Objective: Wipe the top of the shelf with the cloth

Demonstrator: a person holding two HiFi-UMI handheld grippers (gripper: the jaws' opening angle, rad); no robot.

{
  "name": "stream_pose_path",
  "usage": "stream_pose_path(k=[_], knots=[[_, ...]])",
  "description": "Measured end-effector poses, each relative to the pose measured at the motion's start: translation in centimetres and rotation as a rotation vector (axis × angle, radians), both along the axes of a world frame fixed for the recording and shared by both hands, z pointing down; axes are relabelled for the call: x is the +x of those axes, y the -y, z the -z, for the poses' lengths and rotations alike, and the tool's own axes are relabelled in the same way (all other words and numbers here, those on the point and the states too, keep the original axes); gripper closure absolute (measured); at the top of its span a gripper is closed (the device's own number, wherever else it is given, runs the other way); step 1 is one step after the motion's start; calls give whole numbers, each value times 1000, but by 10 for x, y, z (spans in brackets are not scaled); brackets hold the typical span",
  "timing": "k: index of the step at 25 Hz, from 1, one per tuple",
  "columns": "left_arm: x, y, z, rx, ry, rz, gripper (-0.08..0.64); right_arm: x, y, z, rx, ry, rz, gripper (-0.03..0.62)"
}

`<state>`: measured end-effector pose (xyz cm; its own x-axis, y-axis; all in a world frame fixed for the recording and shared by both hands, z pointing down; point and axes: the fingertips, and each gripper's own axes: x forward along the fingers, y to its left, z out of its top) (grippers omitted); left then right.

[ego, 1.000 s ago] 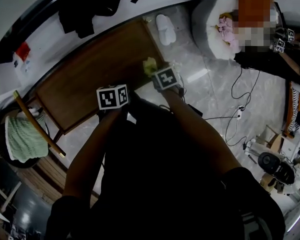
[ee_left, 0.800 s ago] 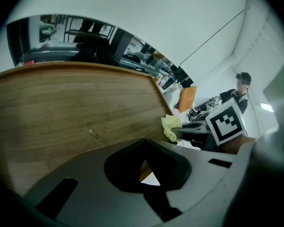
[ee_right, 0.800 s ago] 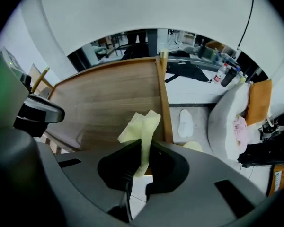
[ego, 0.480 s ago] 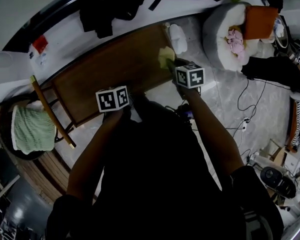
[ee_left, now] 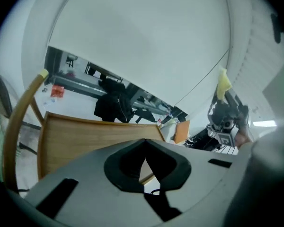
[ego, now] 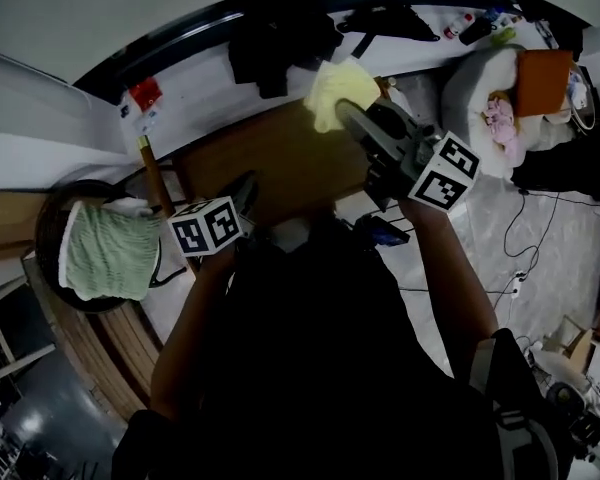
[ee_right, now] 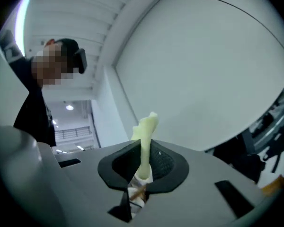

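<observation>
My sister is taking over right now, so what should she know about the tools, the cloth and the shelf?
left tool: shut, empty, by the near edge of the shelf.
right tool: shut on the yellow cloth, raised in the air, off the shelf.
Done: the cloth is gripped; how much is wiped cannot be told.
To do: lower the cloth and wipe the shelf top.
</observation>
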<state>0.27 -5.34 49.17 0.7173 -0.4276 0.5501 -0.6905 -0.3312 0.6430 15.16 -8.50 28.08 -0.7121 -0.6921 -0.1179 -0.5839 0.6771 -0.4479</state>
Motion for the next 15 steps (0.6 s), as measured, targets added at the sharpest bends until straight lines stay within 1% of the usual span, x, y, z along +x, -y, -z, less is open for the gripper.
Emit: stream_pose_path(k=[4,6,7,8,12,13,14,15], knots=[[-45,-5,26,35,-47,41,549,-49,-38,78,197,162,213,551],[-61,-8,42,75,-93,29,549,-68,-55,102,269,225,287,551],[-68,-10,54,112,-130,11,549,-78,-62,109,295,238,309,551],[-74,-12,68,161,-182,-15,549,-88,-68,114,315,242,325,551],[-94,-29,142,396,-445,-115,549,-126,-92,131,354,240,399,551],[-98,-34,159,452,-487,-131,549,-136,-99,137,366,238,425,551],[-102,-39,173,507,-509,-149,549,-146,-108,145,380,239,455,551],[-106,-44,186,558,-515,-168,549,-158,-118,154,396,243,489,551]])
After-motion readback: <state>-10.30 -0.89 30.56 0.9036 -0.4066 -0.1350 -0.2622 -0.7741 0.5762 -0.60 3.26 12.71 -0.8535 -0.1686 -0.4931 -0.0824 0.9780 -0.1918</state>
